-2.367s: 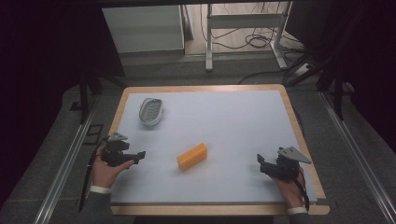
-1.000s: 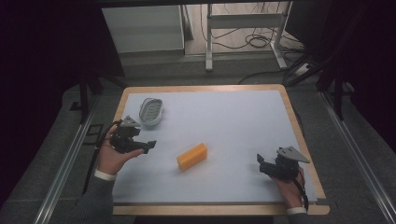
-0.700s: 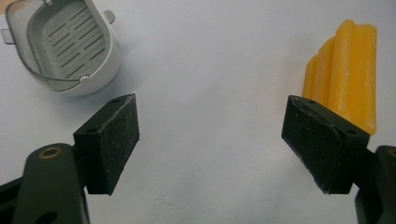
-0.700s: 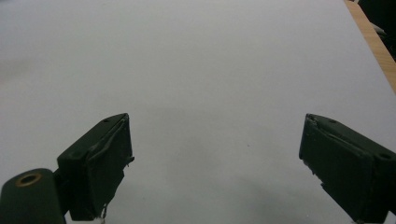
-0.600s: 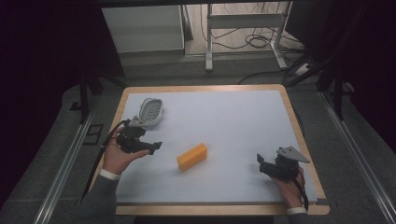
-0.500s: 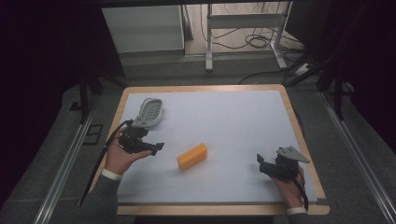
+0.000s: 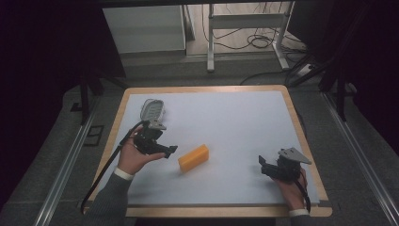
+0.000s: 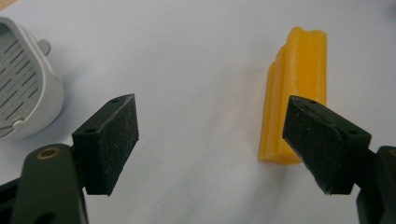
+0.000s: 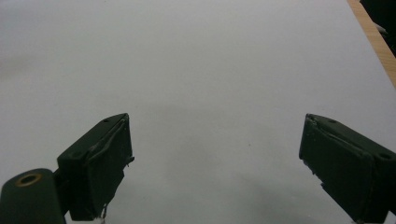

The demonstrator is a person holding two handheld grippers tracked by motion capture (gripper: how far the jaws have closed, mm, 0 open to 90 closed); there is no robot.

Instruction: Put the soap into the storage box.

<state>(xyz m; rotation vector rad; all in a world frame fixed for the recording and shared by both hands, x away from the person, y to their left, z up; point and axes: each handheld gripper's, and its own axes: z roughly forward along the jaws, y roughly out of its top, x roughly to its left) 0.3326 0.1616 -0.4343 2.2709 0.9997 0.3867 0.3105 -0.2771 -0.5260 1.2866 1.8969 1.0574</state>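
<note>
Both grippers' jaws gape empty; yellow block (image 8: 295,95) lies just beyond left gripper (image 8: 210,144), by one jaw.

Grey sleeves (image 7: 109,197), black claws (image 7: 170,149)

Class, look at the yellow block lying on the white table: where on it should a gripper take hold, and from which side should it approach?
Grip the yellow block around its middle, across the short width, pads on the two long sides. It lies flat, long and narrow, with nothing touching it, so coming down from above looks best. The left gripper is closest, jaws open, with the block just past its tips.
</note>
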